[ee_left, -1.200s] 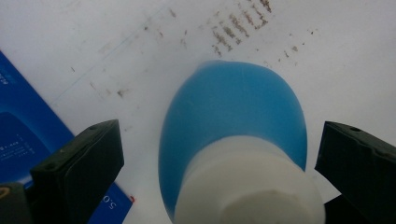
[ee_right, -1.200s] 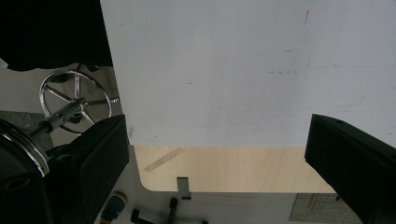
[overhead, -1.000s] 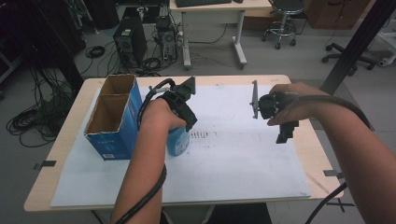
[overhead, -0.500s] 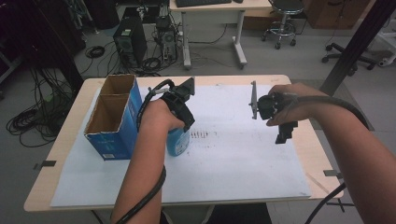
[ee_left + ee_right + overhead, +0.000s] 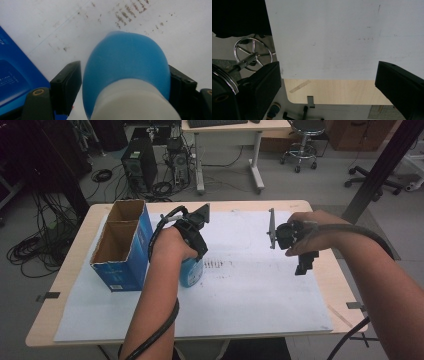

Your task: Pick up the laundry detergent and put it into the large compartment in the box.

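Bottle (image 5: 192, 272), blue with a white lower part, is standing on the white sheet (image 5: 250, 305) that is covering the counter (image 5: 75, 265), just beside the open blue box (image 5: 120, 247), on the side of the box that is facing the sheet's middle. A row of dark smudges (image 5: 216, 264) is lying on the sheet just past the bottle, on the side away from the box.

Left tongs (image 5: 192, 251) are coming down over the bottle from above, with the person's left hand (image 5: 170, 245) wrapped around their body. In the left gripper view the bottle (image 5: 127, 72) is sitting between the two black jaws. The jaws have just been closing on it; the far jaw is lying against the bottle's side, while at the jaw nearer the box a thin gap is showing, so the pads are not yet pressing from both sides.

Right tongs (image 5: 304, 265) are hanging in the right hand (image 5: 312, 237) well apart from the box, above the far side of the sheet, beyond the bottle. In the right gripper view the right tongs (image 5: 327, 82) are standing wide open with nothing between them, looking down on the sheet's edge and the bare wooden counter (image 5: 337, 91) there.
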A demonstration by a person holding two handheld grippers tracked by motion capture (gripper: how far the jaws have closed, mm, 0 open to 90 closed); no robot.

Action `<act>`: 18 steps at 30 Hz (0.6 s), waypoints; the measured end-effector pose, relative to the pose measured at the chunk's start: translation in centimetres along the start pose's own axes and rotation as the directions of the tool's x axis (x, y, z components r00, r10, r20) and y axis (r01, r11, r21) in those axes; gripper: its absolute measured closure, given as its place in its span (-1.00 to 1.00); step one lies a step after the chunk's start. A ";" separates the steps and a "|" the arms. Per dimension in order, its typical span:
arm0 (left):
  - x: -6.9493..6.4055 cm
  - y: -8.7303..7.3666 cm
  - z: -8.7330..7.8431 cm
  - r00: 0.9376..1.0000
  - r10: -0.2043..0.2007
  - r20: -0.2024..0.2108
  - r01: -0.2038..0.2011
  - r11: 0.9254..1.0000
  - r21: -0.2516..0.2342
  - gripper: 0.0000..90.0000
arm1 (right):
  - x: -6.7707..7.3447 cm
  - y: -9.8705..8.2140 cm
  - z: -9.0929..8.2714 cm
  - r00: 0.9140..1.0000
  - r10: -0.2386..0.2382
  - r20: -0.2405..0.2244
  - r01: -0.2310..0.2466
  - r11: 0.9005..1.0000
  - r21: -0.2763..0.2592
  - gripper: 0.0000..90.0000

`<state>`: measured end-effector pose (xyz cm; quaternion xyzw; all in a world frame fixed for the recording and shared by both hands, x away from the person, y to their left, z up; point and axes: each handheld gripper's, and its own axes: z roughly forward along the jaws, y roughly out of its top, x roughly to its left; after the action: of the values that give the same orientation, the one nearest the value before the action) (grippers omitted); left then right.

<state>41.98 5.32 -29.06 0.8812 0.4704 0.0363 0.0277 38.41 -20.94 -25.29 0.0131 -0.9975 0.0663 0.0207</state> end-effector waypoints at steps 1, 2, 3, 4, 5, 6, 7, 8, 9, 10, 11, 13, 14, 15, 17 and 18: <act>0.0 0.0 0.1 1.000 -0.005 0.004 0.005 1.000 0.000 -0.41 | 0.0 0.0 0.0 1.000 0.000 0.000 0.000 1.000 0.001 -0.86; 0.1 0.0 0.1 1.000 0.002 0.005 -0.002 1.000 0.005 -0.37 | 0.0 0.0 0.0 1.000 0.000 -0.001 0.000 1.000 0.001 -0.86; 0.0 0.0 0.2 1.000 -0.005 0.007 0.005 1.000 0.000 -0.34 | 0.0 0.0 0.1 1.000 0.000 -0.002 0.000 1.000 0.001 -0.86; 0.1 0.0 0.2 1.000 -0.004 0.010 0.004 1.000 -0.001 -0.29 | 0.0 0.0 0.1 1.000 0.000 -0.002 0.000 1.000 0.003 -0.86; 0.1 -0.1 0.3 1.000 -0.001 0.016 0.001 1.000 0.000 -0.25 | 0.0 0.0 0.1 1.000 0.000 -0.002 0.000 1.000 0.003 -0.86; 0.1 -0.1 0.3 1.000 -0.001 0.016 0.001 1.000 0.000 -0.21 | -0.1 0.0 0.1 1.000 0.000 -0.003 0.000 1.000 0.001 -0.86; 0.1 0.0 0.3 1.000 0.008 0.020 -0.008 1.000 0.006 -0.19 | -0.1 0.0 0.1 1.000 0.001 -0.003 -0.001 1.000 0.002 -0.86; 0.1 0.0 0.4 1.000 0.009 0.018 -0.009 1.000 0.008 -0.18 | -0.1 0.0 0.1 1.000 0.002 -0.004 -0.002 1.000 0.003 -0.86; 0.1 0.0 0.4 1.000 0.005 0.019 -0.005 1.000 0.004 -0.17 | -0.1 0.0 0.1 1.000 0.001 -0.005 -0.001 1.000 0.000 -0.86; 0.1 0.0 0.4 1.000 0.005 0.020 -0.005 1.000 0.005 -0.17 | -0.1 0.0 0.1 1.000 0.002 -0.003 -0.002 1.000 0.004 -0.86; 0.0 0.0 0.4 1.000 -0.003 0.021 0.003 1.000 0.000 -0.17 | -0.1 0.0 0.1 1.000 0.002 -0.003 -0.002 1.000 0.000 -0.86; 0.1 0.0 0.4 1.000 0.007 0.022 -0.007 1.000 0.005 -0.17 | -0.1 0.1 0.1 1.000 0.000 -0.004 0.000 1.000 0.004 -0.86; 0.1 0.0 0.4 1.000 0.007 0.022 -0.007 1.000 0.005 -0.16 | -0.1 0.1 0.1 1.000 0.000 -0.004 0.000 1.000 0.004 -0.86; 0.1 0.0 0.4 1.000 0.009 0.023 -0.009 1.000 0.002 -0.16 | -0.1 0.1 0.2 1.000 0.000 -0.006 0.000 1.000 0.002 -0.85; 0.1 0.0 0.4 1.000 0.010 0.023 -0.010 1.000 0.000 -0.16 | -0.1 0.1 0.2 1.000 0.002 -0.005 -0.002 1.000 0.005 -0.85; 0.1 -0.1 0.4 1.000 0.011 0.023 -0.011 1.000 -0.002 -0.15 | -0.1 0.1 0.3 1.000 0.003 -0.006 -0.003 1.000 0.005 -0.86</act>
<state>42.01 5.41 -29.45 0.8841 0.4653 0.0266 0.0341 38.51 -20.90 -25.56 0.0112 -0.9973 0.0688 0.0237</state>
